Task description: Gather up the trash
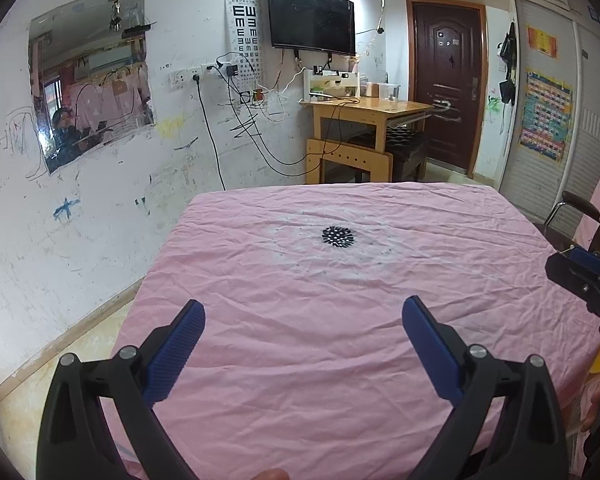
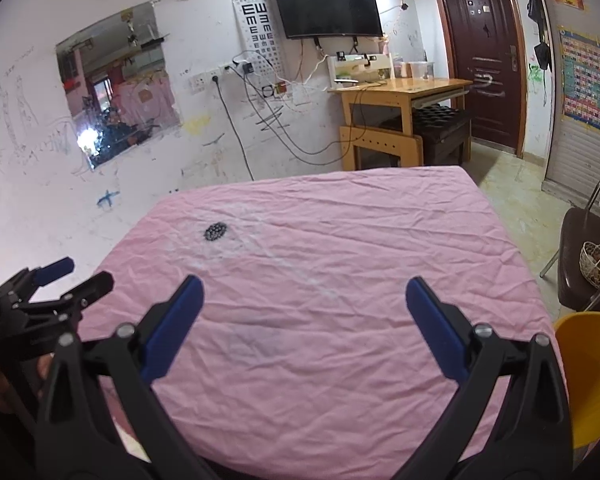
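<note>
Two grippers, left gripper (image 1: 303,322) and right gripper (image 2: 305,300), hover with jaws apart over the pink-covered counter (image 2: 340,240); yellow bin (image 2: 588,372) stands beside its right edge.

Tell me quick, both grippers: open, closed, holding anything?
Left gripper: open, holding nothing, above the pink sheet.
Right gripper: open, holding nothing, above the same sheet.
</note>
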Available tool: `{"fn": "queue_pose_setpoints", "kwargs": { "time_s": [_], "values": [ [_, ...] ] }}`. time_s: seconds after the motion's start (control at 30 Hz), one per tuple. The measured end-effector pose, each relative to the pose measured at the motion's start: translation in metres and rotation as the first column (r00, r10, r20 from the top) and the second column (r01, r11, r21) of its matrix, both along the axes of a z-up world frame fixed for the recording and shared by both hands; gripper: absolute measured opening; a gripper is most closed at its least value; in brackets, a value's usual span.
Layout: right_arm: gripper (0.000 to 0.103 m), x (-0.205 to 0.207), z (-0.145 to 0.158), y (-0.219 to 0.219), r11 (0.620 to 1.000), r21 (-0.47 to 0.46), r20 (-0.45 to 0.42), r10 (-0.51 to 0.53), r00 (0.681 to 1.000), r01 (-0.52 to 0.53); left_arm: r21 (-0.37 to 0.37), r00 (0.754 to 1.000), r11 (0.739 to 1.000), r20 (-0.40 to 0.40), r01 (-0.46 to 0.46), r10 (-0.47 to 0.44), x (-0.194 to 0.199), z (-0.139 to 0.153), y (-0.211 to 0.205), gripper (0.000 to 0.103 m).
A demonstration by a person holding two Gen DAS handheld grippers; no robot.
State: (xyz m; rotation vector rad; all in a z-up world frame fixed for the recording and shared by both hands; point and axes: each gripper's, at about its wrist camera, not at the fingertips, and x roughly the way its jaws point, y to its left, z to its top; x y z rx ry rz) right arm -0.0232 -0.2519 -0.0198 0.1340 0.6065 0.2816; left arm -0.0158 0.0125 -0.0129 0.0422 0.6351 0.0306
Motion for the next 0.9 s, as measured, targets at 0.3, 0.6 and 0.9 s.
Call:
{"fn": "queue_pose_setpoints", "kwargs": {
  "time_s": [0.3, 0.6, 0.9],
  "values": [
    [0.097, -0.006, 0.001, -0.008, 1.0, -0.002, 0.005, -0.016, 1.0, 0.016, -0.002, 1.0, 1.0, -0.006, 0.011, -0.011, -0.002, 0.002, -0.004, 0.094],
    [0.097, -0.007, 0.001, -0.01, 1.0, -0.003, 0.005, -0.018, 1.0, 0.018, 0.001, 1.0, 1.0, -0.013, 0.01, -0.01, -0.002, 0.001, -0.005, 0.094],
    [0.097, -0.008, 0.0, -0.011, 1.0, -0.003, 0.002, -0.016, 1.0, 0.016, 0.005, 1.0, 1.0, -0.013, 0.007, -0.007, -0.001, 0.002, -0.006, 0.094]
  ]
}}
